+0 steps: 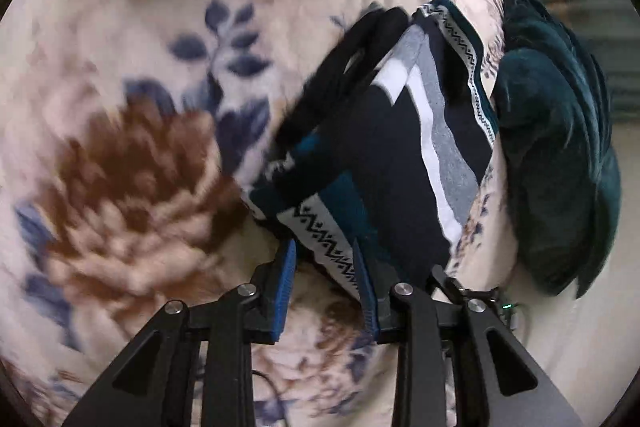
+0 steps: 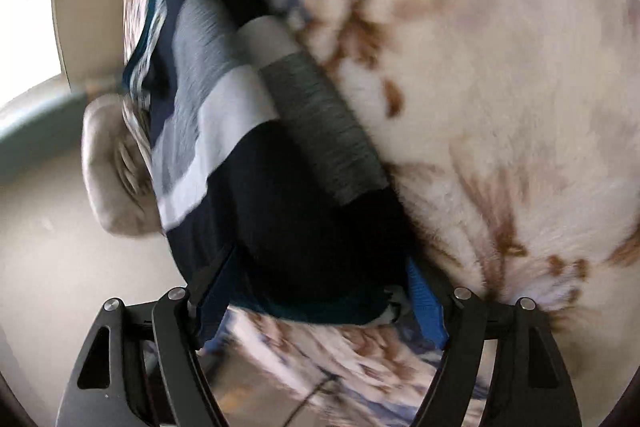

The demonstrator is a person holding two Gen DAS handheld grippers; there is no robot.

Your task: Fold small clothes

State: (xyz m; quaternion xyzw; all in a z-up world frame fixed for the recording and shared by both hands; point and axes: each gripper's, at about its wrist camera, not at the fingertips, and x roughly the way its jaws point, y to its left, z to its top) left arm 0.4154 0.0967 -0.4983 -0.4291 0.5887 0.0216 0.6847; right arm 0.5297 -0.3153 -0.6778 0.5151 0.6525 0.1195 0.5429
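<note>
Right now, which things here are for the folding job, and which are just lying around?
For the job:
- navy striped garment, folded
- left gripper, holding its patterned band
- right gripper, jaws wide around the garment's edge

Just lying about:
- flowery blanket underneath
- dark teal cloth beside it

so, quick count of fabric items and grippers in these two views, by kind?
Striped navy garment: 1
Dark teal garment: 1
Floral blanket: 1
Grippers: 2, left gripper with the patterned band between its fingers, right gripper spread wide around the navy garment's edge
Total: 5
</note>
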